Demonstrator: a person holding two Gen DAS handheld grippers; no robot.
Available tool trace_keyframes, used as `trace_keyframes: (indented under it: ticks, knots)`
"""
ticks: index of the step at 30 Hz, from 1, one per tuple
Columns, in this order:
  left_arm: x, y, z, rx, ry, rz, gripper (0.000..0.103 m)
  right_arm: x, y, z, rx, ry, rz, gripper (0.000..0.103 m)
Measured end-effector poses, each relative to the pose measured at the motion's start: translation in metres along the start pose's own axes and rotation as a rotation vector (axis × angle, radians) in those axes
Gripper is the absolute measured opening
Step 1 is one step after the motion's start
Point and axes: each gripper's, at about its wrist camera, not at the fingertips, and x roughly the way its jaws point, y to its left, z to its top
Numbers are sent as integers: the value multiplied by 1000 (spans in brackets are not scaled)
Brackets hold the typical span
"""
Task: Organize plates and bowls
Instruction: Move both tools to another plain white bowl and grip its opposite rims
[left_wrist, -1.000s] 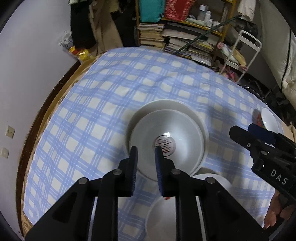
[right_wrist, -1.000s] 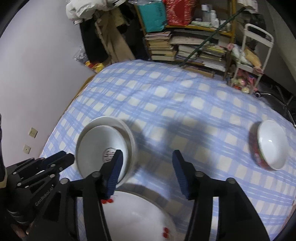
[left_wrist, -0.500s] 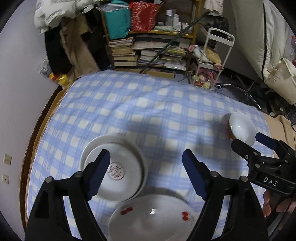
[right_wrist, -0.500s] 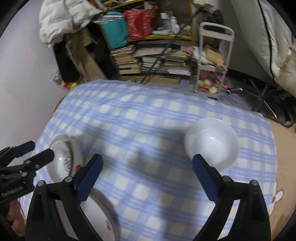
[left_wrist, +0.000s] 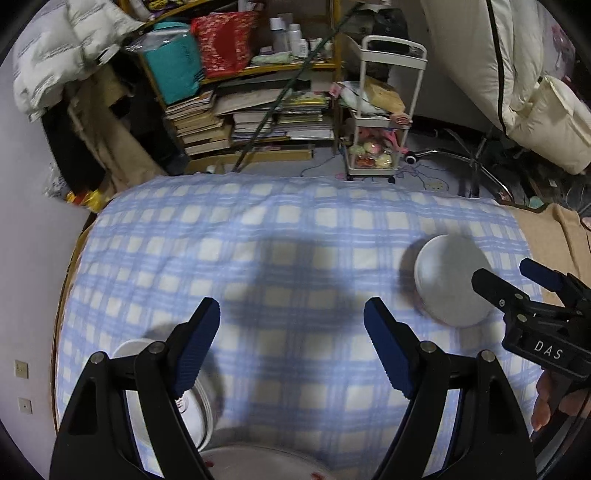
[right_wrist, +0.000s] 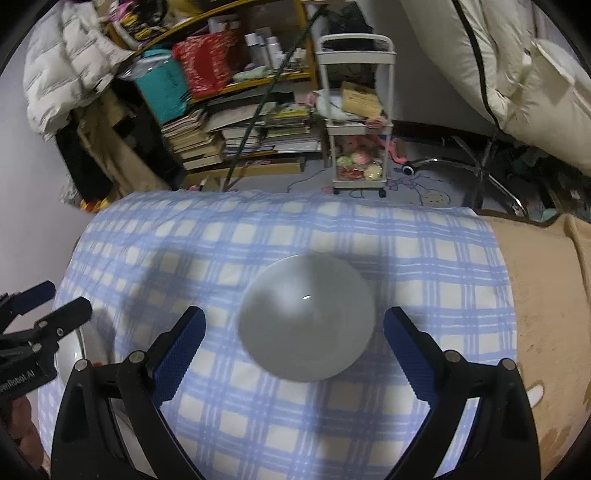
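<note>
presently the lone bowl (right_wrist: 307, 320) seems to be the step in hand: the right gripper (right_wrist: 293, 349) is held just above and short of it with its jaws spread wide and nothing between them, the bowl lying between the two blue pads. the left gripper (left_wrist: 291, 349) is likewise wide apart and empty, held over the checked cloth (left_wrist: 295, 236), with the stacked plates (left_wrist: 192, 406) below its left finger and a larger plate (left_wrist: 258, 459) at the near edge. the next move is judged to call for a jaw lowered over the bowl's rim and a firm pinch, since a smooth rim may slip. nothing is seen standing between bowl and stack; the soft, rumpled cloth may let dishes tilt. a cart (right_wrist: 356, 110) and piled books (right_wrist: 207, 136) are kept well beyond the cloth.
</note>
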Motion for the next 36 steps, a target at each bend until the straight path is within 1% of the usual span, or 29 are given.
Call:
trace_keyframes:
  ticks: [4,8,10,12,14,16,18,19,20,22,23,24,25,26,28,29,31,33,35,36]
  knots:
    - [13,-23,9,22,1,-16,79,6,-18,4,25,-15,5,101]
    - [28,-45,14,49,12,-12,79,15,-33,4,60,6,0,101]
    - [38,-57,16,66,28,-12,79,21,-38,3,67,27,-5,94]
    - [47,-67,17,81,44,-11,79,28,-44,2,79,52,-9,90]
    - [54,-76,17,94,59,-8,79,34,-51,1,92,70,-8,84]
    - [62,-85,16,107,73,-13,79,41,-58,-1,105,95,2,75]
    - [69,-90,15,112,93,-15,78,48,-64,-4,124,119,13,72]
    - [74,-93,14,111,103,-19,73,53,-67,-6,139,135,24,66]
    - [77,-95,14,112,113,-20,70,55,-69,-7,150,146,37,63]
    - [84,-99,12,114,133,-23,52,62,-72,-11,174,173,68,50]
    - [87,-101,11,113,141,-27,49,65,-73,-13,179,186,80,46]
    - [90,-102,10,108,149,-46,42,69,-73,-16,182,199,93,38]
    - [92,-102,9,99,156,-73,31,71,-72,-18,185,206,107,33]
    - [93,-103,8,90,163,-97,26,73,-72,-19,189,213,121,32]
    - [97,-103,7,59,186,-156,8,76,-70,-21,193,221,147,22]
    - [99,-103,6,47,194,-163,8,77,-68,-22,192,223,159,19]
    - [99,-104,5,39,201,-153,8,74,-64,-22,164,206,150,19]
    - [95,-101,5,31,214,-165,7,70,-60,-25,122,194,141,19]
    - [87,-98,5,32,207,-166,7,66,-59,-27,125,199,160,18]
    - [81,-97,5,38,194,-156,7,63,-58,-29,137,204,183,18]
